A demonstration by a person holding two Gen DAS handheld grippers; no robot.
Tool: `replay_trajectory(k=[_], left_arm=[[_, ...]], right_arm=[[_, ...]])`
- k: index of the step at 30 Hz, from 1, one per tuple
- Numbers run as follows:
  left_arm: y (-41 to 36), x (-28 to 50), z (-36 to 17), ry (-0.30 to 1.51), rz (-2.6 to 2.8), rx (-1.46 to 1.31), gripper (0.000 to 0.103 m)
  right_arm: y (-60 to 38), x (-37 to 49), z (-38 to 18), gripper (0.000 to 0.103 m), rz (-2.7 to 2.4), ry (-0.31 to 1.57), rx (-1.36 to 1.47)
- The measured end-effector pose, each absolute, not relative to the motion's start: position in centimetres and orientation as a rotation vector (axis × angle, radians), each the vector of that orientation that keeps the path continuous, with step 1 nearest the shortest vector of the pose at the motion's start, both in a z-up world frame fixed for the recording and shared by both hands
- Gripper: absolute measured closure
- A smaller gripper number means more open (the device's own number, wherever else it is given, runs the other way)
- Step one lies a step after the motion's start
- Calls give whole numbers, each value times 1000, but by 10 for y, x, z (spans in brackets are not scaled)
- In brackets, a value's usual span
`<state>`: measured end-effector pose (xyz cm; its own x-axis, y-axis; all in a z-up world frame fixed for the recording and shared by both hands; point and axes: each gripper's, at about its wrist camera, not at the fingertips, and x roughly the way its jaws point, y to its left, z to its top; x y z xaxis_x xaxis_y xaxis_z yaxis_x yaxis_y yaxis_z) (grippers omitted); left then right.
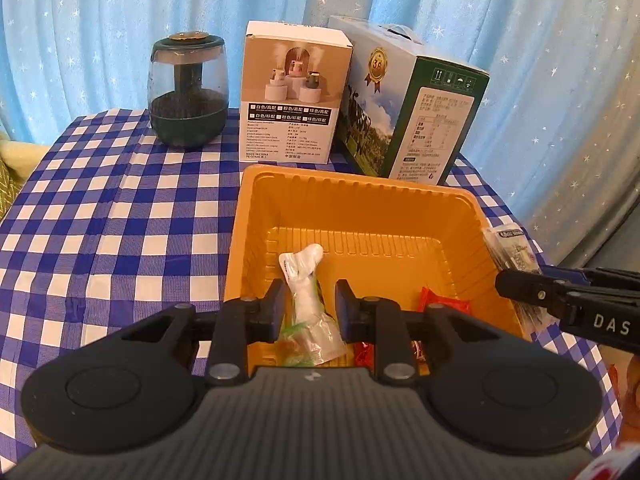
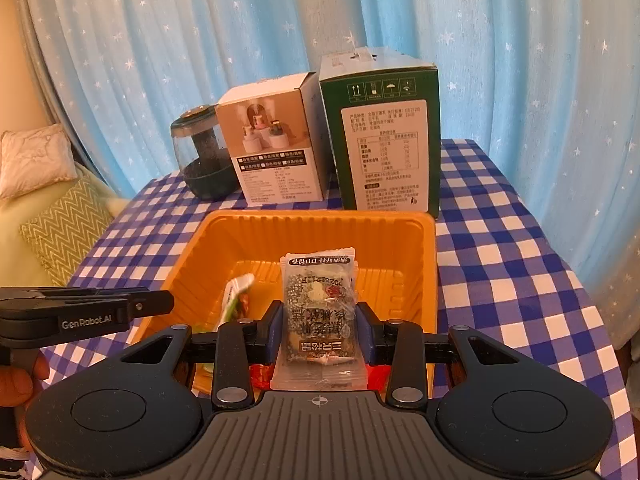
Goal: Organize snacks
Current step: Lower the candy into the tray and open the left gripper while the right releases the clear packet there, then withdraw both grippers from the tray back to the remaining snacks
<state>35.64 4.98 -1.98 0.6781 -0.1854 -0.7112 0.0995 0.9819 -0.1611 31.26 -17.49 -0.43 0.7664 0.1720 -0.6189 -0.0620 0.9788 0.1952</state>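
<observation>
One orange tray (image 2: 424, 264) on checked cloth (image 1: 120, 216), holding red packets (image 1: 444, 304); right gripper (image 2: 318, 330) clamps speckled snack packet (image 2: 320, 304) upright over tray's middle; left gripper (image 1: 309, 310), jaws narrow, brackets white-green packet (image 1: 304, 280) lying lengthwise inside.

A blue and white checked cloth (image 1: 100, 200) covers the worktop. Along its far edge stand three things in a row: a dark green humidifier (image 1: 187, 92) with a clear body towards the left corner, a white box (image 1: 294, 94) picturing humidifiers just beside it, and a taller green carton (image 1: 408, 108) touching that box. A blue star-printed curtain (image 1: 520, 40) hangs behind. A cushion (image 2: 34, 162) lies off to the left.
</observation>
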Motion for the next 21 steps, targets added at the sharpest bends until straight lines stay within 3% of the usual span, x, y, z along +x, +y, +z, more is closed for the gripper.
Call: replay_trajectory(k=[17, 21], left_arm=[[58, 325, -15, 798, -167, -133, 78], [60, 312, -16, 796, -171, -153, 78]], right_arm=[[-167, 336, -8, 64, 199, 685, 228], [-168, 330, -4, 48, 197, 658, 240]])
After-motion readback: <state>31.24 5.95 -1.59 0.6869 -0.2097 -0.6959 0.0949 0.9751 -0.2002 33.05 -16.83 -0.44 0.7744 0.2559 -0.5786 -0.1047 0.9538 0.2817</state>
